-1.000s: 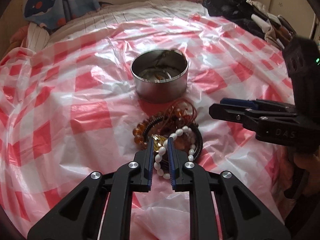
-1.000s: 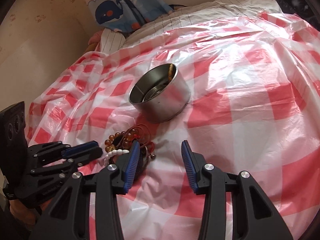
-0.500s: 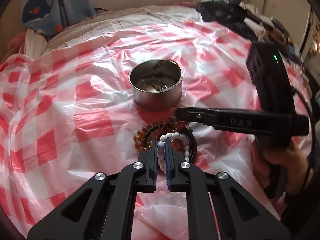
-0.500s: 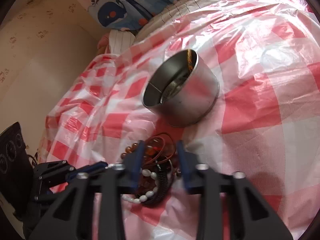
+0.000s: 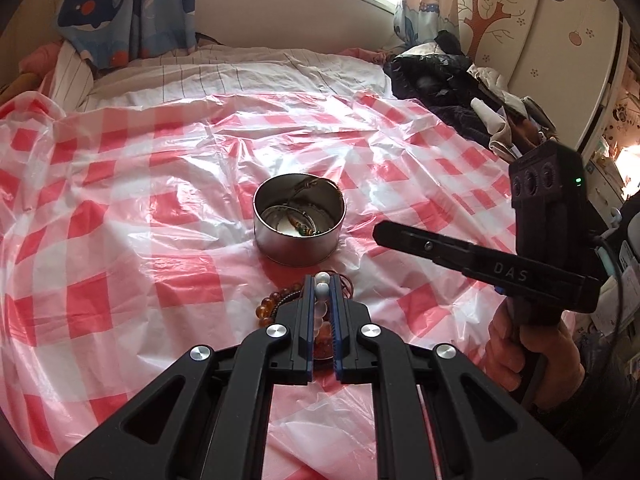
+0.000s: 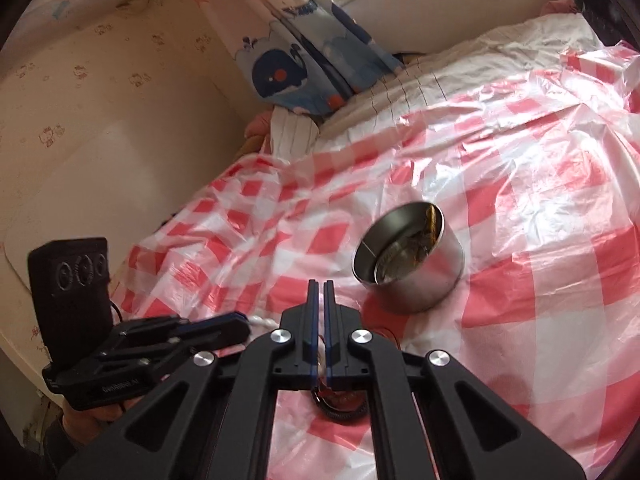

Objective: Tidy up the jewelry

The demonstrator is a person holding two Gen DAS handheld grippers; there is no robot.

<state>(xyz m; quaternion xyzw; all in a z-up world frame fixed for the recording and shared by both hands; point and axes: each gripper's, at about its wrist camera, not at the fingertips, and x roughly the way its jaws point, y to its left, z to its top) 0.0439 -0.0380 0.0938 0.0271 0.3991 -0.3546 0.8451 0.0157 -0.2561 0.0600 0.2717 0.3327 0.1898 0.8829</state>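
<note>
Bed under checkered plastic sheet; left gripper clenched on pearl bracelet near tin. Right gripper pinched together, contents unclear. Beads light, floppy, slippery; grip mid-strand.

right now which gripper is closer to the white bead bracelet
Left. The left gripper is shut on the white bead bracelet; the right gripper is off to its right, apart.
</note>
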